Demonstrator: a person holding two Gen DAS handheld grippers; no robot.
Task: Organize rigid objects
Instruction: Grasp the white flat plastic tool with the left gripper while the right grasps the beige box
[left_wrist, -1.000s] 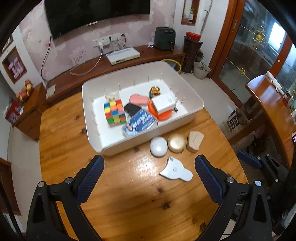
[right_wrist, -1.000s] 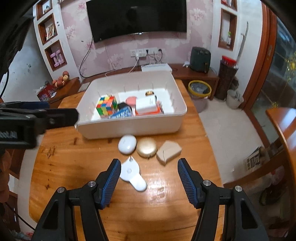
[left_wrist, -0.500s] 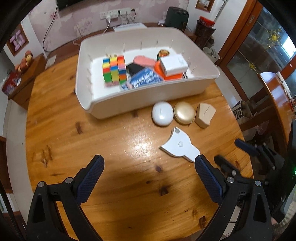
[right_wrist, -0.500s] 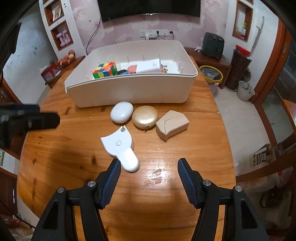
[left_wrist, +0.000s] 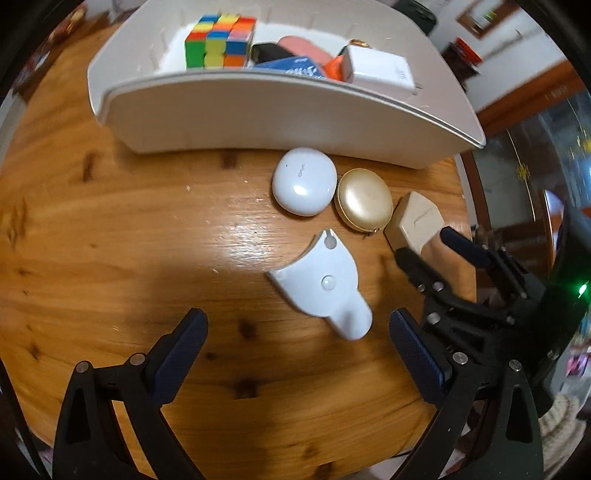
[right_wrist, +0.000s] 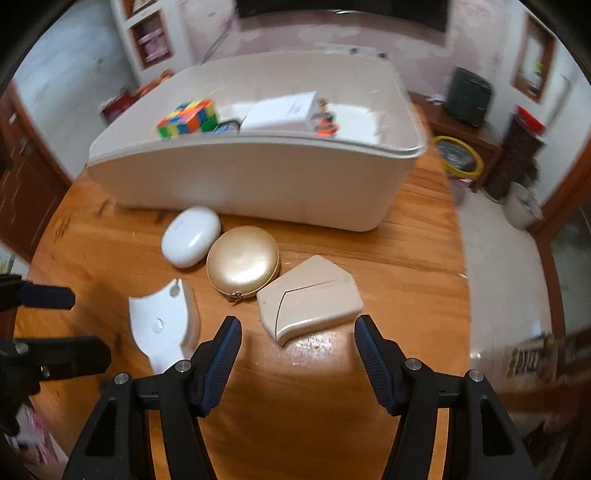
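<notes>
Four loose items lie on the wooden table in front of the white bin (left_wrist: 258, 118) (right_wrist: 258, 181): a white oval case (left_wrist: 304, 181) (right_wrist: 191, 236), a gold round compact (left_wrist: 364, 199) (right_wrist: 242, 260), a beige angular box (left_wrist: 417, 221) (right_wrist: 310, 299) and a white fan-shaped piece (left_wrist: 321, 288) (right_wrist: 162, 325). My left gripper (left_wrist: 297, 332) (right_wrist: 59, 325) hangs open low over the table, the fan-shaped piece's handle just ahead between its fingers. My right gripper (right_wrist: 297, 332) (left_wrist: 424, 243) is open too, its fingertips flanking the near end of the beige box without pressing it.
The bin holds a colourful puzzle cube (left_wrist: 219, 40), a white box (left_wrist: 380, 72), a blue packet, a pink item and an orange one. The round table's edge (right_wrist: 461, 295) runs close on the right, with floor, a yellow-rimmed bin (right_wrist: 458, 155) and dark cabinets beyond.
Both grippers have sunk toward the table and rolled. The left one now hovers by the white fan-shaped piece, the right one has closed in on the beige box. Jaw widths look unchanged.
</notes>
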